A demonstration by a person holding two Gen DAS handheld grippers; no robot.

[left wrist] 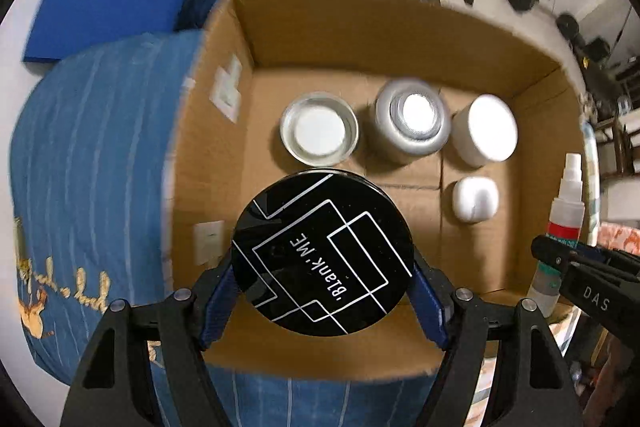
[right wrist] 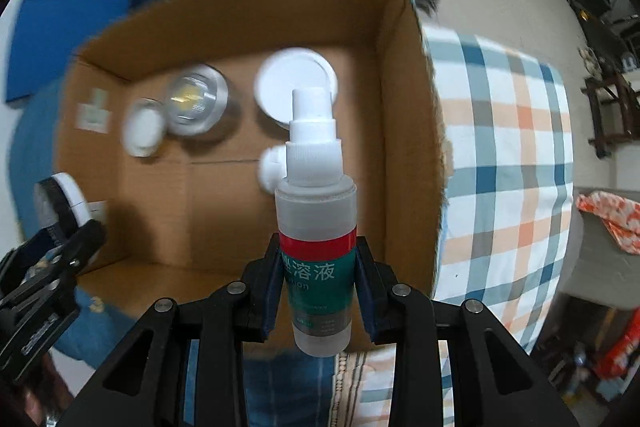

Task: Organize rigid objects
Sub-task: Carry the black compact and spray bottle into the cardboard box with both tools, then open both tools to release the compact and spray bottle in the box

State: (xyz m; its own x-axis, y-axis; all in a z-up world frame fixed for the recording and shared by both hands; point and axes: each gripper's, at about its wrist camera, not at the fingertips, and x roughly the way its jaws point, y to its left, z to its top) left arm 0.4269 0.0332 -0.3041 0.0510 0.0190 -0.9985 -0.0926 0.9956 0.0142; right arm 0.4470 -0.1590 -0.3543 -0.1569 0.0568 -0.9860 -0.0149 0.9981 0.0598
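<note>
A round black tin (left wrist: 322, 253) with white line art and the words "Blank.ME" on its lid is sitting between the blue pads of the left gripper (left wrist: 322, 287), gripped at its two sides, its lid facing the camera. It is hanging over the near part of an open cardboard box (left wrist: 360, 39).

A small spray bottle (right wrist: 316, 247) with a white pump top, a red band and a green label is being held upright by the right gripper (right wrist: 320, 287), whose jaws are standing narrow and pressing on the labelled body. It is hanging above the box's near right part.

On the box floor a white-lidded shallow jar (left wrist: 319, 129), a silvery jar (left wrist: 414, 119), a white tub (left wrist: 486, 131) and a small white rounded case (left wrist: 476, 199) are lying, the first three in a row, the case nearer, below the tub. The box is resting on a blue cloth (left wrist: 92, 167); a checked cloth (right wrist: 508, 163) is lying to its right.
</note>
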